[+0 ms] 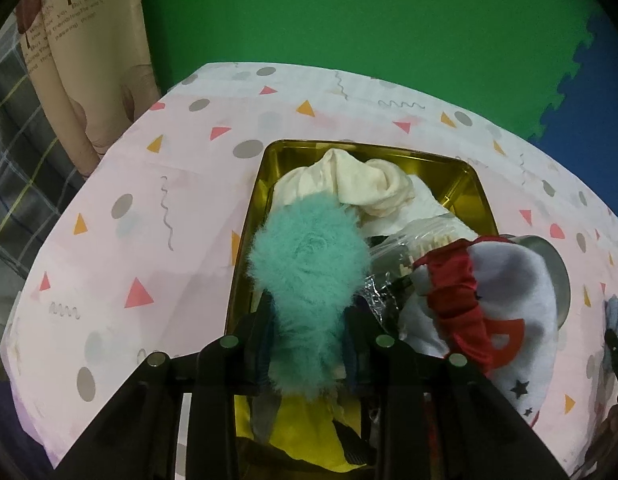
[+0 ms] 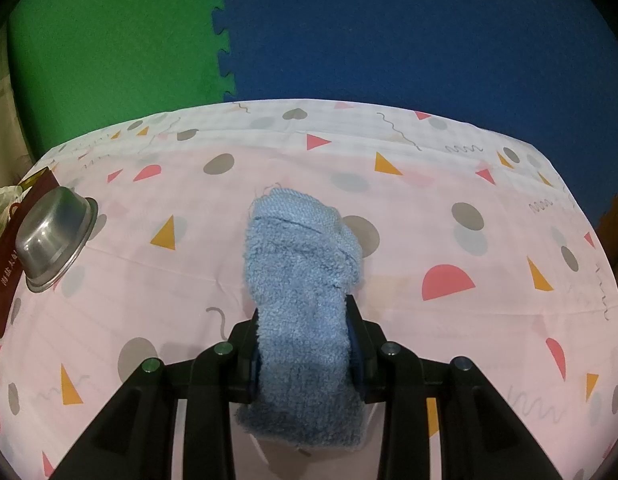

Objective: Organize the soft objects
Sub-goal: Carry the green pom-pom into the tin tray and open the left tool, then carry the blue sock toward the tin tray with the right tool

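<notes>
In the left wrist view a teal fluffy piece [image 1: 309,256] sits between the fingers of my left gripper [image 1: 309,312], which is shut on it just above a gold tin [image 1: 261,184]. In the tin lie a cream cloth [image 1: 369,184], a clear plastic bag [image 1: 397,248] and a yellow cloth [image 1: 309,432]. A white cloth with a red band and stars [image 1: 509,280] hangs over the tin's right side. My right gripper [image 2: 305,320] is shut on a blue terry cloth [image 2: 305,264], held over the pink tablecloth [image 2: 429,200] to the right of the tin.
An upturned steel bowl [image 2: 53,236] rests against a dark red lid [image 2: 5,276] at the left of the right wrist view. Beyond the table's far edge lie green and blue foam floor mats [image 2: 349,40]. A printed curtain [image 1: 89,60] hangs at the far left.
</notes>
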A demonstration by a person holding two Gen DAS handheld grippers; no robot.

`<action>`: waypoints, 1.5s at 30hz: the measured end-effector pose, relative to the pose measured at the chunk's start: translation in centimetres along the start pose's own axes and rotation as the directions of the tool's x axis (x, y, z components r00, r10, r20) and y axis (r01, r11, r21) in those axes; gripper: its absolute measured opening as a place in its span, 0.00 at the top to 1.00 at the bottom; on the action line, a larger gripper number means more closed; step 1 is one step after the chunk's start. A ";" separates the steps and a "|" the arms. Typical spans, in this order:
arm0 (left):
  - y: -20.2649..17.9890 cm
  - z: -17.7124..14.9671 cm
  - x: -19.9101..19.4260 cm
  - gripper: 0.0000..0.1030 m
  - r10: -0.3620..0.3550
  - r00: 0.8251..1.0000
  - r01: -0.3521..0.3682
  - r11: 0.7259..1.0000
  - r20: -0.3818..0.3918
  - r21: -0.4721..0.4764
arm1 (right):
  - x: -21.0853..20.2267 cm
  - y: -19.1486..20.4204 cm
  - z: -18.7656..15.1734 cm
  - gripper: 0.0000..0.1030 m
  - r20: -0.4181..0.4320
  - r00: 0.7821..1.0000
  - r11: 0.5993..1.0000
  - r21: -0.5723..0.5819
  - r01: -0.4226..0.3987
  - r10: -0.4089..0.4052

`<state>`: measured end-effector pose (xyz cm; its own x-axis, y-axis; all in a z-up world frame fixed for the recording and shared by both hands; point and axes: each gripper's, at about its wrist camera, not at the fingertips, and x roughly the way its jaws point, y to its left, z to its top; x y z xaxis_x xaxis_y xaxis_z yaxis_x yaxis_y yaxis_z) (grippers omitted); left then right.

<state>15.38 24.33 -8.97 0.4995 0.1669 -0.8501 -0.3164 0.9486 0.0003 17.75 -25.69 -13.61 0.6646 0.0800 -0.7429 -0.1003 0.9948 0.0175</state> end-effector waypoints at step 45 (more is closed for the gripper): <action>-0.2 -8.0 -8.4 0.29 0.058 0.971 -0.054 0.998 0.230 -0.021 | -0.4 1.2 0.2 0.70 -0.010 0.997 0.997 -0.030 0.072 -0.073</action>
<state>4.84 20.64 -6.05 0.6527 0.2788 -0.7045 -0.3601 0.9323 0.0353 17.52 -24.55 -13.13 0.6627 0.0068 -0.7489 -0.0742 0.9956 -0.0567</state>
